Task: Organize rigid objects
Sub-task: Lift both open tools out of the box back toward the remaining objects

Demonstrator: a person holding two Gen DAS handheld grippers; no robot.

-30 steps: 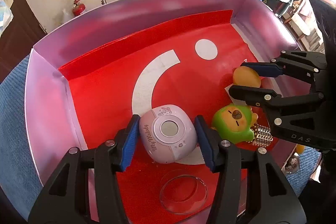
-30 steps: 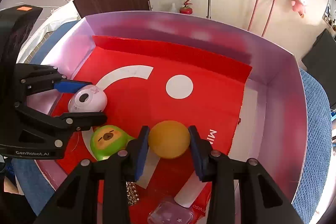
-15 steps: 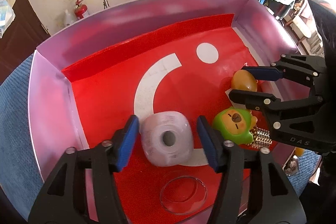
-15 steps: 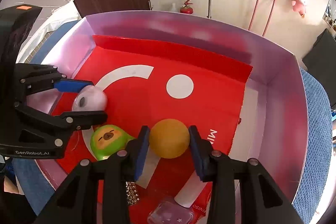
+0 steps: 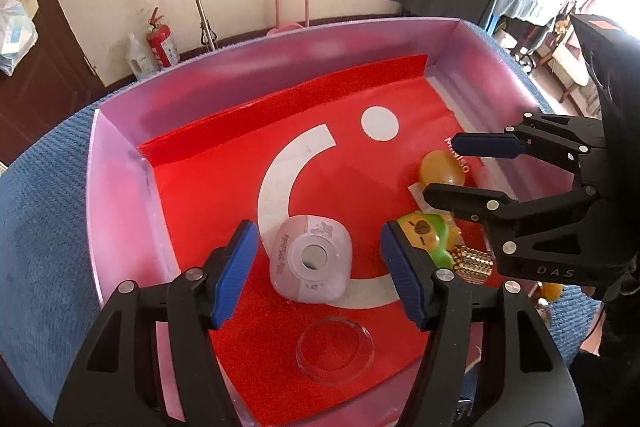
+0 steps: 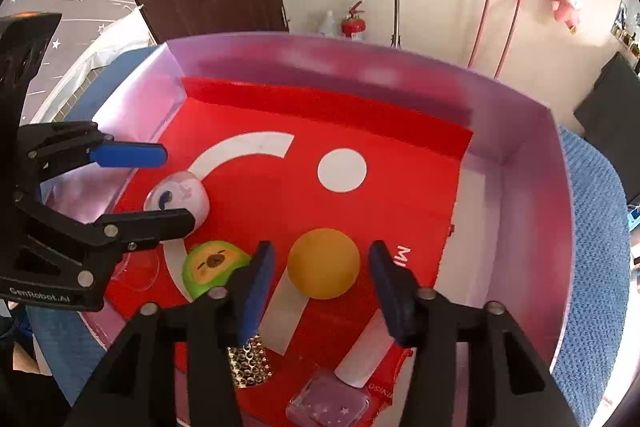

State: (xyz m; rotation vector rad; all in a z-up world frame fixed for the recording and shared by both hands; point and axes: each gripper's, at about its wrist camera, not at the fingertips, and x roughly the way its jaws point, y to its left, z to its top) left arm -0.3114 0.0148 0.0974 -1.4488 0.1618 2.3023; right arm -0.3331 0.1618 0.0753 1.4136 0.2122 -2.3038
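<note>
A pink rounded toy camera (image 5: 310, 265) lies on the red liner of the pink tray (image 5: 120, 195). My left gripper (image 5: 316, 269) is open around it, its pads clear of both sides. An orange ball (image 6: 323, 263) rests on the liner. My right gripper (image 6: 320, 285) is open around it, not touching. In the right wrist view the pink toy camera (image 6: 178, 199) sits between the left gripper's fingers (image 6: 128, 155). In the left wrist view the orange ball (image 5: 440, 169) sits between the right gripper's fingers (image 5: 488, 145).
A green avocado toy (image 6: 214, 267), a studded gold piece (image 6: 248, 363), a clear round dish (image 5: 334, 349), a clear pink case (image 6: 328, 405) and a white tube (image 6: 366, 355) lie at the tray's near end. Blue cloth (image 6: 592, 267) surrounds the tray.
Both grippers have opened and let go: the left released the pink toy camera, which rolled and settled on the liner; the right released the orange ball. Both have pulled up and back.
</note>
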